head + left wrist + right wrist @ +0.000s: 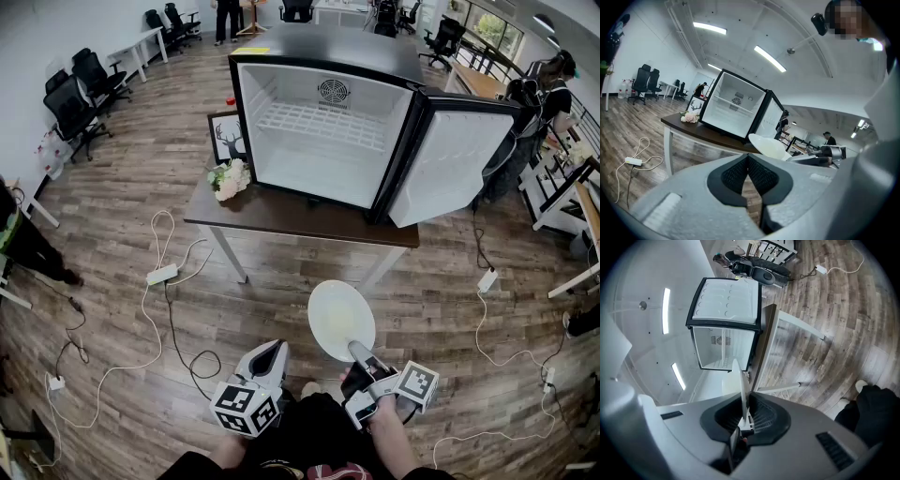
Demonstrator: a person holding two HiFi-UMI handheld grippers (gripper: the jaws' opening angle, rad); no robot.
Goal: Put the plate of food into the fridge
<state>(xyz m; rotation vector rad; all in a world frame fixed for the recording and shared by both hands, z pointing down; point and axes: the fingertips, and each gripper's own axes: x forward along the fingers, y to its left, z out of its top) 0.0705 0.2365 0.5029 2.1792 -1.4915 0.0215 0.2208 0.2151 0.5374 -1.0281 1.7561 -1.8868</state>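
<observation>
**Plate clamped in right tongs, short of the open fridge**

Nearest the body, the left tongs [273,347] are held low at the person's left side, marker cube towards the wearer and tips pointing forward. The left gripper view looks up towards the ceiling, so these tongs are tilted upward. Their jaws are clenched pad to pad with nothing between them [747,160].

The right tongs [359,352] sit just beside them on the person's right, held in the right hand [377,412] with the forearm running in from the bottom edge. They point forward and slightly left. The right gripper view shows the room turned sideways, so these tongs are rolled onto their side. Their jaws are closed on the near rim of the white plate [340,319], which appears edge-on between the pads [741,380].

The plate lies roughly flat, projecting ahead of the right tongs over the wood floor [122,234]. It is in front of the worktop [300,214] and does not touch it. It also shows in the left gripper view [768,145].

A power strip [161,275] and loose cables lie on the floor to the left.

On the dark worktop stands the black fridge [323,56], door [448,164] swung open to the right, wire shelf [323,122] visible inside. To its left are a bunch of flowers [230,178] and a framed deer picture [227,137].

Office chairs [82,94] stand at far left.
</observation>
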